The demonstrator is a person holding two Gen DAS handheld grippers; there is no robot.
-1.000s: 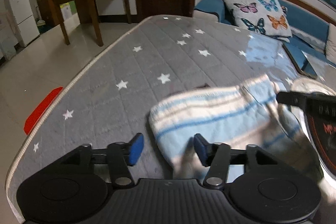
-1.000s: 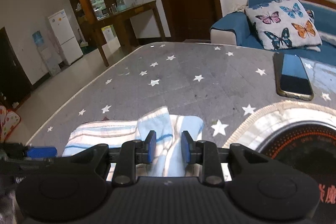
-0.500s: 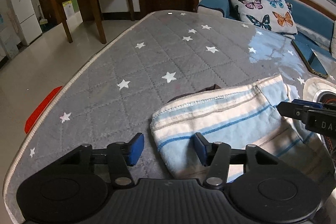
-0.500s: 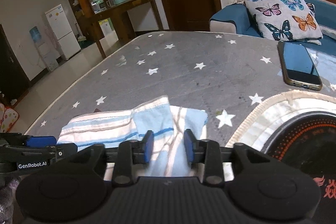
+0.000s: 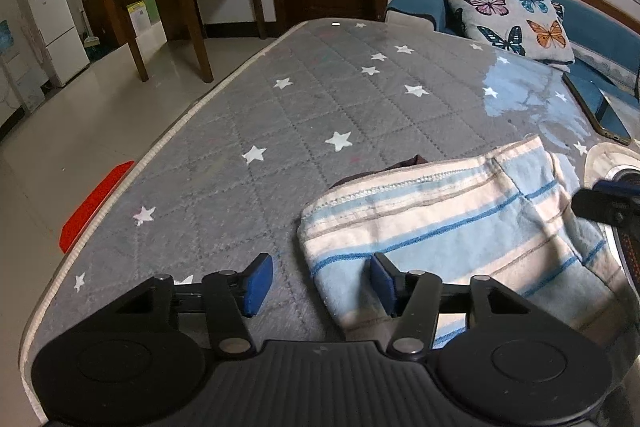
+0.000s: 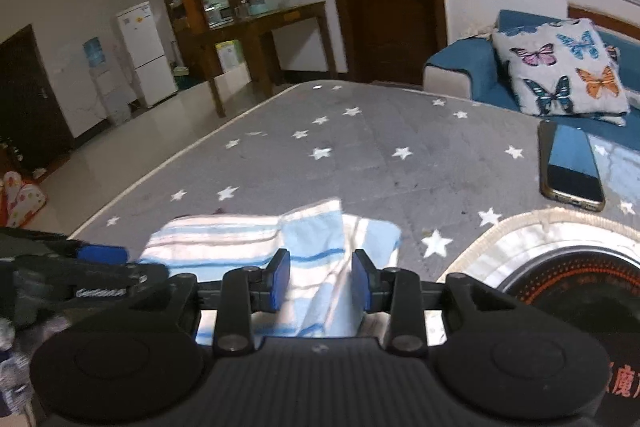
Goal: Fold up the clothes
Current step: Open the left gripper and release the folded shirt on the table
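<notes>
Folded blue-and-white striped cloth garment (image 5: 452, 223) lies on the grey star-printed quilted mat (image 5: 280, 115), near its front edge. Left gripper (image 5: 316, 283) stands open at the garment's left edge. Right gripper (image 6: 320, 277) is open, straddling a raised fold without clamping it. Black smartphone (image 6: 570, 163) lies right of the garment, well apart.

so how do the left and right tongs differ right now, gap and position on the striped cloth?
Left tongs gape wide, straddling the striped cloth's left edge, one pad over bare mattress. Right tongs stand narrower, both pads flanking a raised fold of the cloth. Both are open, gripping nothing.
</notes>
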